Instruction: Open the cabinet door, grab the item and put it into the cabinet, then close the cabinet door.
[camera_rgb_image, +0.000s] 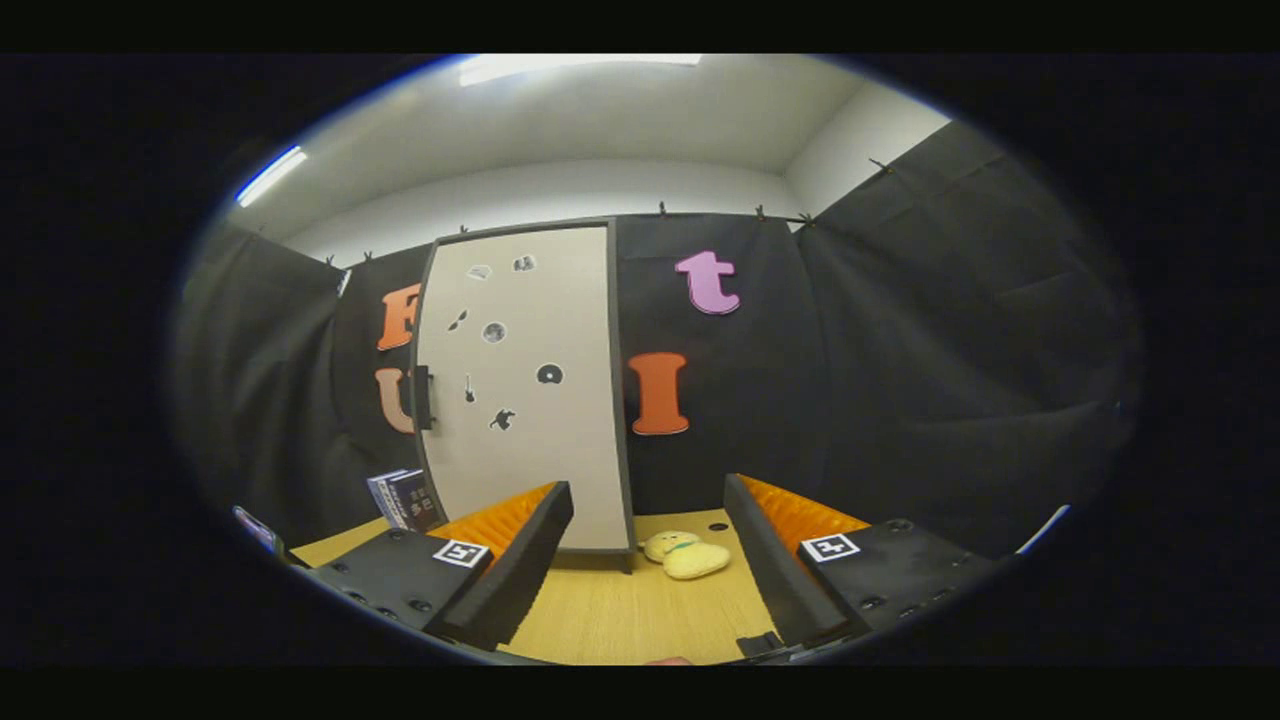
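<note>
Cabinet door (520, 385) shut, soft toy (688, 555) on tabletop (620, 610) beside it, beyond spread, empty fingers (648, 560); door handle (423, 397) next.

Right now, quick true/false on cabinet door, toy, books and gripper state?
1. The cabinet door is shut. True.
2. The hand-held gripper is shut on the plush toy. False: its fingers are apart, the toy lies on the table ahead, between them.
3. The door's handle sits on the edge nearest the books. True.
4. The books are stacked on top of the cabinet. False: they stand on the table beside it.
</note>
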